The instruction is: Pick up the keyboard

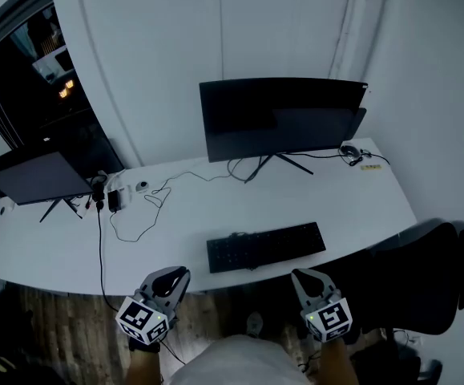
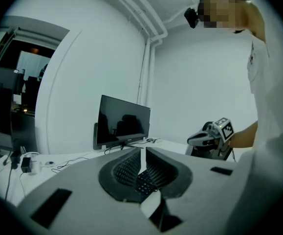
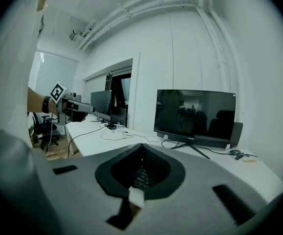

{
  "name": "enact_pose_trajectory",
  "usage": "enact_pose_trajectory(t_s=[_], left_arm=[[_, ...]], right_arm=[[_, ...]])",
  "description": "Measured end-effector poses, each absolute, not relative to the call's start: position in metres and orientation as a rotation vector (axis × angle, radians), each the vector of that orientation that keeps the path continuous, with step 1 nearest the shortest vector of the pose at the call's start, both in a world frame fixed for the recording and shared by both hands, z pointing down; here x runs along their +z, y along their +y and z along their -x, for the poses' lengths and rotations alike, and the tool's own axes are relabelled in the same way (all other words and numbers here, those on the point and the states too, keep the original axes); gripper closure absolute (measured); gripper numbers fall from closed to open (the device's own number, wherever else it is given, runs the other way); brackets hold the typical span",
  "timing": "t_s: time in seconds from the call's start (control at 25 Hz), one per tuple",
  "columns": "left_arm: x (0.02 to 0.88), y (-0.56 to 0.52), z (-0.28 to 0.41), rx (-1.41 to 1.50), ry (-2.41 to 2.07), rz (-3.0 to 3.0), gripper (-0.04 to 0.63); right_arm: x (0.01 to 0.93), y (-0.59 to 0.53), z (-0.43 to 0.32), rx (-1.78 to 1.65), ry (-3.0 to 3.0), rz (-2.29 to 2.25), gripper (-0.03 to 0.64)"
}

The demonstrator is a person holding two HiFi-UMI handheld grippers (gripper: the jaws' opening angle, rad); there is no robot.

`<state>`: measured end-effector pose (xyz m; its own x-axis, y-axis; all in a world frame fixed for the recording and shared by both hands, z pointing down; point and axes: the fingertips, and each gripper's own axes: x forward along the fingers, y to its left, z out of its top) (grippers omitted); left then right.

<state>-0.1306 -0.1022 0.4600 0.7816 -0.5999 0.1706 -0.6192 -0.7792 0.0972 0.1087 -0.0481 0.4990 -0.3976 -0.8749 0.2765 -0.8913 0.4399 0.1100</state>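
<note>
A black keyboard (image 1: pixel 265 246) lies flat near the front edge of the white desk (image 1: pixel 183 215), below the right monitor. My left gripper (image 1: pixel 177 277) hovers just off the desk's front edge, left of the keyboard, jaws shut and empty. My right gripper (image 1: pixel 301 278) hangs off the edge below the keyboard's right end, also shut with nothing held. In the left gripper view a bit of the keyboard (image 2: pixel 143 182) shows through the jaws; the right gripper view shows its keys (image 3: pixel 140 178) the same way.
A dark monitor (image 1: pixel 282 119) stands behind the keyboard, a second one (image 1: pixel 35 176) at the far left. Loose cables (image 1: pixel 139 215) and adapters lie between them. A black office chair (image 1: pixel 424 275) sits at the right. White walls close the back and right.
</note>
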Motion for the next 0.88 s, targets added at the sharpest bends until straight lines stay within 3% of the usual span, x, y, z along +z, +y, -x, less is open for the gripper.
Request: enact_pose_trajectory(t_s=[0.28,0.88], left_arm=[[0.495,-0.115,0.073,0.244,-0.911,-2.777,0.566],[0.550,-0.114,-0.006,0.347,-0.819,-2.725,0.566]], right_arm=[[0.546,-0.079,-0.117,0.046,-2.368,-1.224,0.610],[0.646,-0.101,-0.104,-0.165,-2.175,-0.637,0.511]])
